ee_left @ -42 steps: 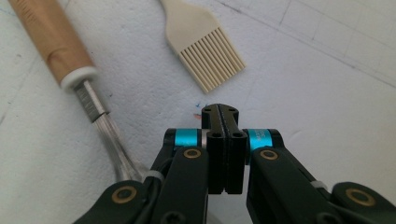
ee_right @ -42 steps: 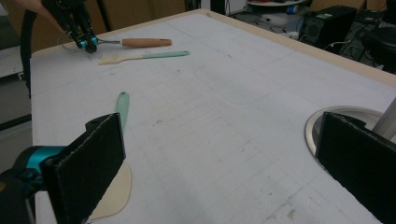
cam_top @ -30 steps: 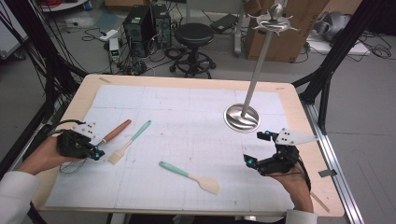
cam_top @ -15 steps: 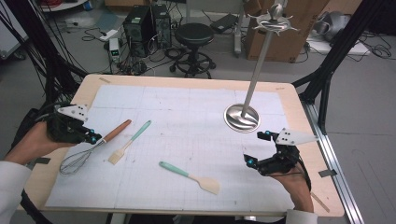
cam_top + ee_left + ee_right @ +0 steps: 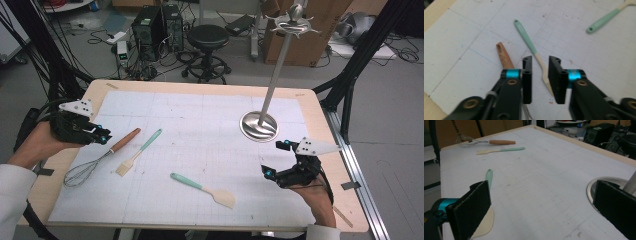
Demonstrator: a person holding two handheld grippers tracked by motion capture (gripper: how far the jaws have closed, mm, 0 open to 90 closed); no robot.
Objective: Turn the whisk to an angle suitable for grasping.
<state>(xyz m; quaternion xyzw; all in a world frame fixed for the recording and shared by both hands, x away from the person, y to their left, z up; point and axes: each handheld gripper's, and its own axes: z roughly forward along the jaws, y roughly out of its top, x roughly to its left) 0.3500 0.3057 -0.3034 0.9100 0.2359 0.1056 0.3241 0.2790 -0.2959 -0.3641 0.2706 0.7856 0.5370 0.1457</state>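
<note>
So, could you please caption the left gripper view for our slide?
Left gripper, jaws slightly parted and empty, above wooden-handled wire whisk and mint-handled cream silicone brush.

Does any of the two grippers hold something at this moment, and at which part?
Nothing is held. The left gripper hangs above the whisk, jaws just opened, nothing between them. The right gripper stands open over the table.

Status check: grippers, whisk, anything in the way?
Left gripper above whisk handle, jaws just been opening, nothing between them. Right gripper open, empty. Whisk flat on mat; basting brush right beside it.
</note>
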